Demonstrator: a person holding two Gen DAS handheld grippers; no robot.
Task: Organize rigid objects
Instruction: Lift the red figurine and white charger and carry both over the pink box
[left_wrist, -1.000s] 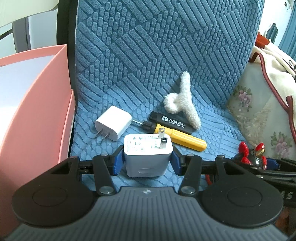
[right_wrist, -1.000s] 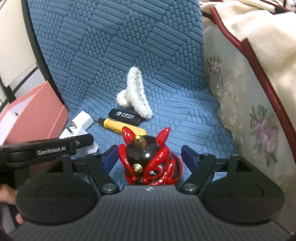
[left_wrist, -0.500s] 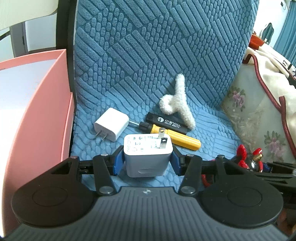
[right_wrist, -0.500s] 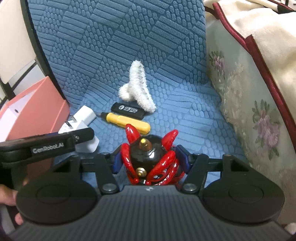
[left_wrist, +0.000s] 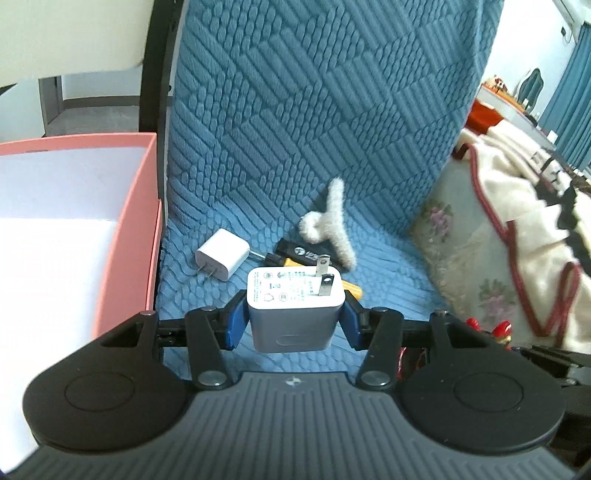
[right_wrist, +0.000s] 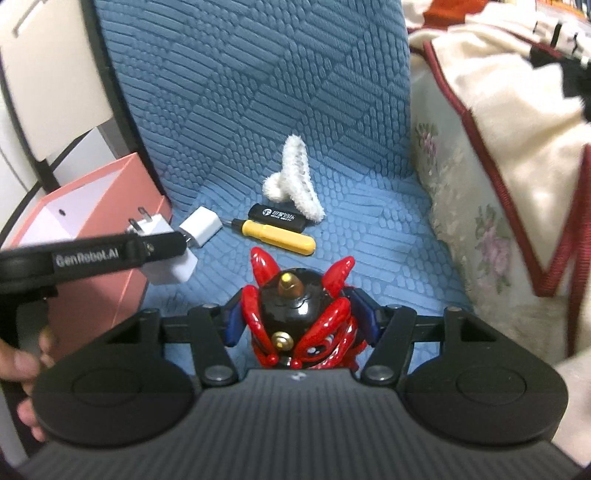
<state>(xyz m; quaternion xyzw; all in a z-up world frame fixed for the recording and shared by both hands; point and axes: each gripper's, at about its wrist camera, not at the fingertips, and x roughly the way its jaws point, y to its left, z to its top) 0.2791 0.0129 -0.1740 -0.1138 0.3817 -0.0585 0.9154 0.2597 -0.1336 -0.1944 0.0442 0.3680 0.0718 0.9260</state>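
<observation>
My left gripper (left_wrist: 293, 319) is shut on a white plug adapter (left_wrist: 295, 308), prongs up, lifted above the blue chair seat (left_wrist: 388, 266). My right gripper (right_wrist: 299, 319) is shut on a red and black figurine (right_wrist: 301, 321), also raised off the seat. On the seat lie a second white adapter (left_wrist: 221, 254), a yellow-handled screwdriver (right_wrist: 275, 236), a black USB stick (right_wrist: 279, 217) and a fluffy white hair claw (right_wrist: 293, 181). The right wrist view shows the left gripper's arm (right_wrist: 92, 254) carrying its adapter (right_wrist: 168, 258) at left.
An open pink box (left_wrist: 136, 229) with a white inside stands left of the chair. A floral cushion and a cream blanket with red trim (left_wrist: 517, 236) lie to the right. The chair's back (left_wrist: 314, 110) rises behind the objects. A person's hand (right_wrist: 26, 373) grips the left tool.
The right gripper closed on the figurine and lifted it. The left gripper rose with its adapter, so the pink box's inside and the objects on the seat now sit lower and farther.
</observation>
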